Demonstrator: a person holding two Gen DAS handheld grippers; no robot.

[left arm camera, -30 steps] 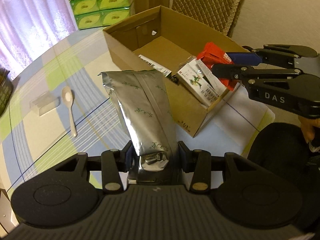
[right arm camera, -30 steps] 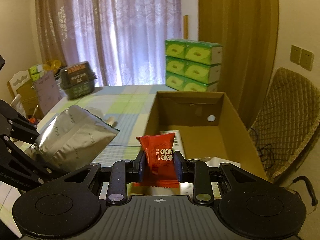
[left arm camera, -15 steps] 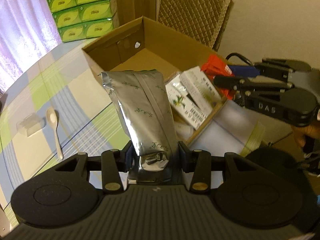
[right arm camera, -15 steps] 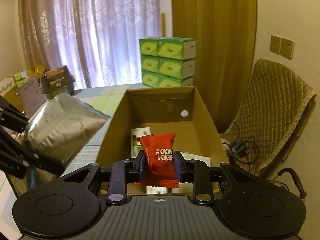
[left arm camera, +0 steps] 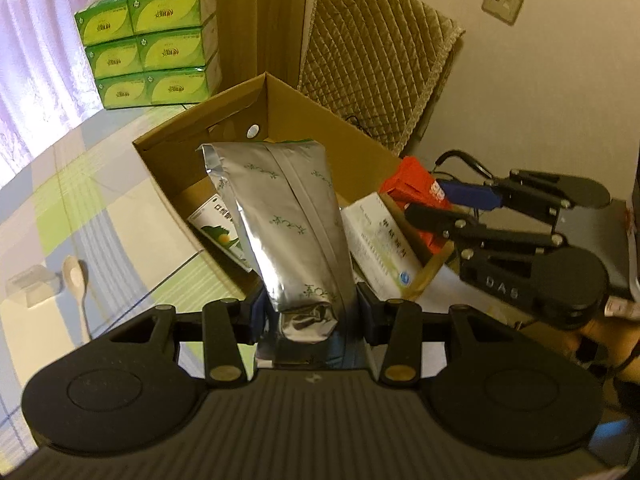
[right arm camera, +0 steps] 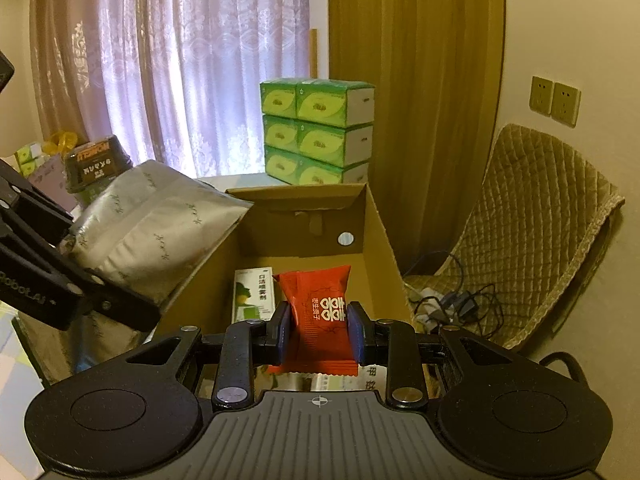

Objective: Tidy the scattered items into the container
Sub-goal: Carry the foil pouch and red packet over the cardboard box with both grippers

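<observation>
Foil pouch [left arm camera: 288, 216] in my left tongs [left arm camera: 308, 316], red packet [right arm camera: 320, 312] in right tongs [right arm camera: 318, 332], both clamped, hovering over box [left arm camera: 176, 168]; spoon [left arm camera: 76, 280] waiting on bench [left arm camera: 60, 200], lower left.

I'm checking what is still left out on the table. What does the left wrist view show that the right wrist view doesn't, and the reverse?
Only the left wrist view shows a spoon and a small clear plastic piece lying on the tablecloth. Only the right wrist view shows a dark basket by the curtain. Both show the cardboard box, the silver pouch in the left gripper, the red packet in the right gripper, and the green tissue packs.
</observation>
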